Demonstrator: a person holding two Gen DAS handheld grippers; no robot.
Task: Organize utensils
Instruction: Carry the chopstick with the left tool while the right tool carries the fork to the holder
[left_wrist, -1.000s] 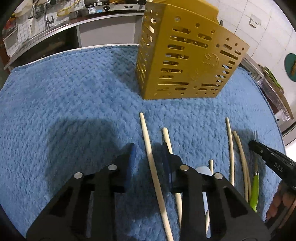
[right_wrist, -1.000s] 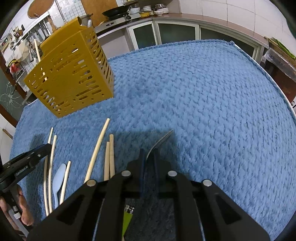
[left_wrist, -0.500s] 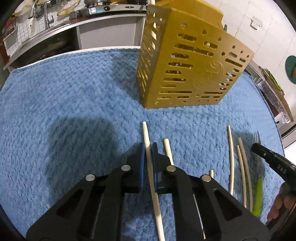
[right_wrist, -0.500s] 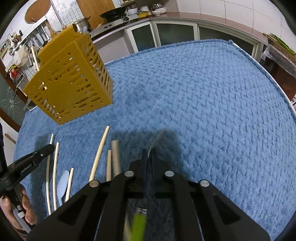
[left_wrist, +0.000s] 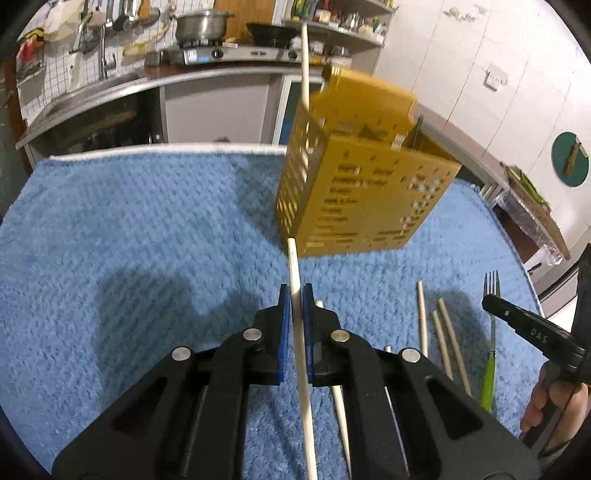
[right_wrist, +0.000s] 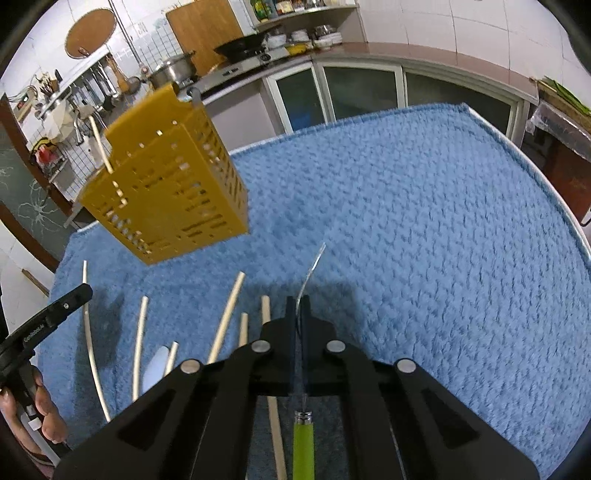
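Note:
My left gripper (left_wrist: 295, 291) is shut on a pale chopstick (left_wrist: 293, 266), which hangs lifted above the blue cloth (left_wrist: 147, 240). Just beyond its tip stands the yellow slotted utensil holder (left_wrist: 362, 199), with one chopstick (left_wrist: 304, 66) upright inside. My right gripper (right_wrist: 297, 304) is shut on the thin metal neck of a fork (right_wrist: 316, 260); its green handle (right_wrist: 303, 443) trails under the jaws. The left wrist view shows that fork (left_wrist: 491, 288) raised at the right. The holder (right_wrist: 166, 195) sits to the upper left in the right wrist view.
Several loose chopsticks (right_wrist: 225, 317) and a white spoon (right_wrist: 155, 369) lie on the cloth (right_wrist: 443, 221) between the two grippers, with more chopsticks (left_wrist: 421, 317) in the left wrist view. A kitchen counter with a stove and a pot (left_wrist: 199, 24) runs behind the table.
The left jaws closed on the chopstick and raised it off the cloth. The right jaws closed on the fork's neck and rose a little with it.

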